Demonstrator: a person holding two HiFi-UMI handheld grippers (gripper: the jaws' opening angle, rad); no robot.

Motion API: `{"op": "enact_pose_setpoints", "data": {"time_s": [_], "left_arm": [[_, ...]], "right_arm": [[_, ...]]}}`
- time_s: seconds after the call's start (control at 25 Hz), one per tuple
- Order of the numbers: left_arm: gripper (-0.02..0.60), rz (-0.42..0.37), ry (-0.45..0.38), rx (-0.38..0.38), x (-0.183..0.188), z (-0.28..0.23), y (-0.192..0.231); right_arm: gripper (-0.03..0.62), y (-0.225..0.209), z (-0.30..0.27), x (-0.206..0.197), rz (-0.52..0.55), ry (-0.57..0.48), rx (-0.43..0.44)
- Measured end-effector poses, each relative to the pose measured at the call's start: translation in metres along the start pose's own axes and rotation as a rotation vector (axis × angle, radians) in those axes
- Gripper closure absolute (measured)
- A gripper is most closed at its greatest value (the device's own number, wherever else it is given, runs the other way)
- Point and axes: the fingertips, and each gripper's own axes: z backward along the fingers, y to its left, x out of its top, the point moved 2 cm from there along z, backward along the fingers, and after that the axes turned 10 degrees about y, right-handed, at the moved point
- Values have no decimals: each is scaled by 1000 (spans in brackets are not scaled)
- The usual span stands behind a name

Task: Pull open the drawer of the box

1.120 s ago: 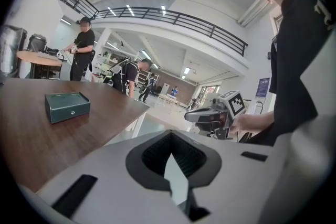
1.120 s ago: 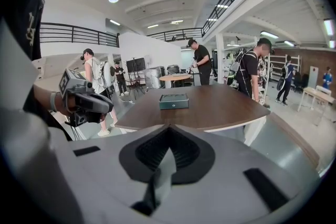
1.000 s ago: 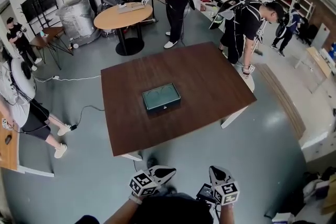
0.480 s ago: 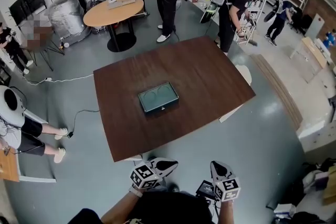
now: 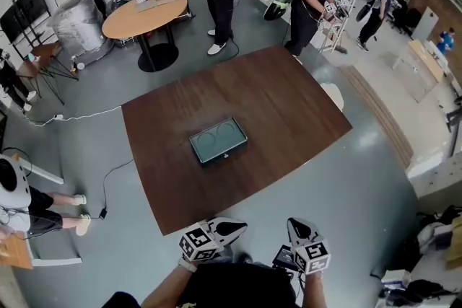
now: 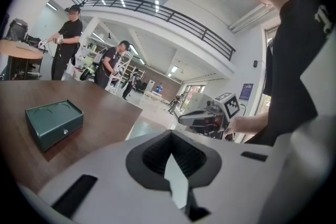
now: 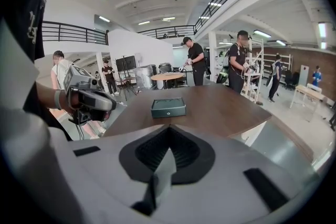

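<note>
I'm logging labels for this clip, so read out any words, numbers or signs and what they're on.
None can be read.
Blue wall sign: too small.
White print on the black shirt: cut off, unreadable.
Cube on the left gripper: square pattern only.
Green box: no label shows.

Desk (image 5: 289, 112), dark wood: one green box (image 5: 218, 141) at its middle, flat. Left claw (image 5: 237, 228) and right claw (image 5: 297, 226): side by side, short of the desk's near edge, well apart from box.
</note>
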Motion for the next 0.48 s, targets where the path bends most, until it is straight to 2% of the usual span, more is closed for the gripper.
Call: {"op": "enact_pose_setpoints", "data": {"time_s": [0.12, 0.32, 0.48], "left_arm": [[578, -27, 4, -19, 2, 6, 10], [578, -21, -33, -24, 11, 20, 35], [578, -26, -46, -14, 12, 36, 53]], "right_arm": [[608, 5, -12, 18, 21, 0, 1], [608, 15, -31, 40, 74, 16, 0], [608, 32, -47, 55, 93, 10, 40]]}}
